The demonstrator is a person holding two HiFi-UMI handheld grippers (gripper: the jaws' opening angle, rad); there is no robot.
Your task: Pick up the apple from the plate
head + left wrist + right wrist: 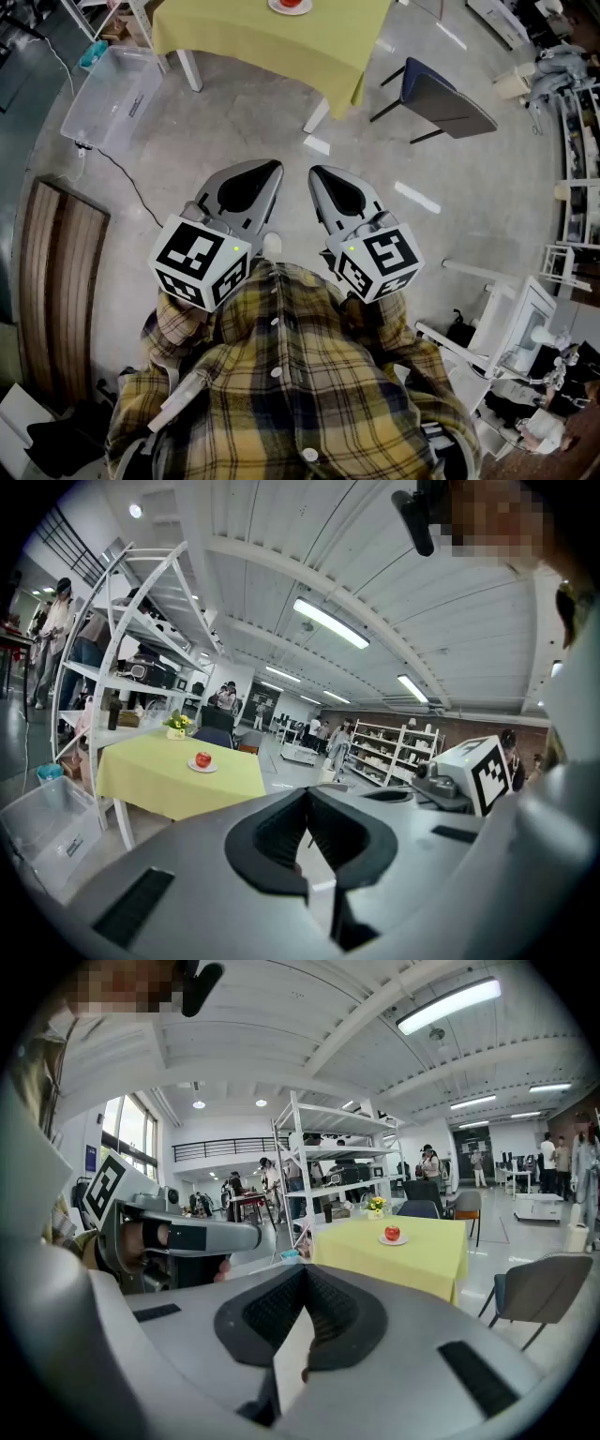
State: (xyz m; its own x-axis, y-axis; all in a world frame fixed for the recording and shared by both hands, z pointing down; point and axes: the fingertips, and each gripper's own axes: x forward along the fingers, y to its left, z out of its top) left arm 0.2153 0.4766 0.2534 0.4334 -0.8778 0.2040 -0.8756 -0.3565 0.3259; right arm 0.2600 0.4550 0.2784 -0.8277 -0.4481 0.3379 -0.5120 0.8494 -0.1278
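1. A tabletop (262, 42) under a yellow-green cloth stands on white legs at the top of the head view.
2. A clear plastic bin (112, 94) sits on the concrete floor (281, 122) just beside the tabletop's left end (a black cable (122, 178) runs across the floor near it).
3. A grey chair (445, 101) stands off the right end, apart from the cloth.
4. A small pot of yellow flowers (376, 1206) stands on the tabletop's far side.
5. A tall white rack (293, 1166) rises behind it.

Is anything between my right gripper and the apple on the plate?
Nothing visible does. Bare floor lies between the right gripper and the yellow table where the apple sits on its plate; the grey chair stands off to the right.
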